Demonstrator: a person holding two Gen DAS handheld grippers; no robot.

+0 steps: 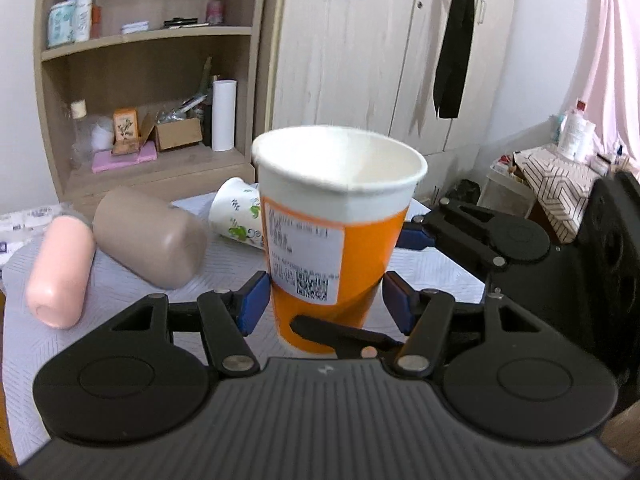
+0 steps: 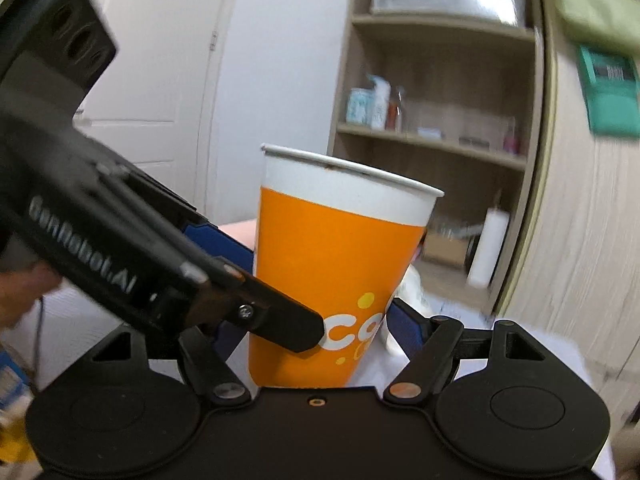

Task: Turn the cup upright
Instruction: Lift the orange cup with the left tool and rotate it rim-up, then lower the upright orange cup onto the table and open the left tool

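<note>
An orange and white paper cup (image 1: pixel 340 236) stands mouth up, slightly tilted, between both grippers over the light tablecloth (image 1: pixel 120 320). My left gripper (image 1: pixel 326 302) has its blue pads on either side of the cup's lower body, with small gaps showing. My right gripper (image 2: pixel 316 320) reaches in from the right and its pads sit close against the cup (image 2: pixel 336 272); whether they press it is unclear. The left gripper's black arm crosses the right wrist view in front of the cup.
A beige cup (image 1: pixel 152 236) and a pink cup (image 1: pixel 60 272) lie on their sides at the left. A white floral paper cup (image 1: pixel 236 216) lies behind the orange one. A wooden shelf (image 1: pixel 148 80) and a wardrobe stand behind the table.
</note>
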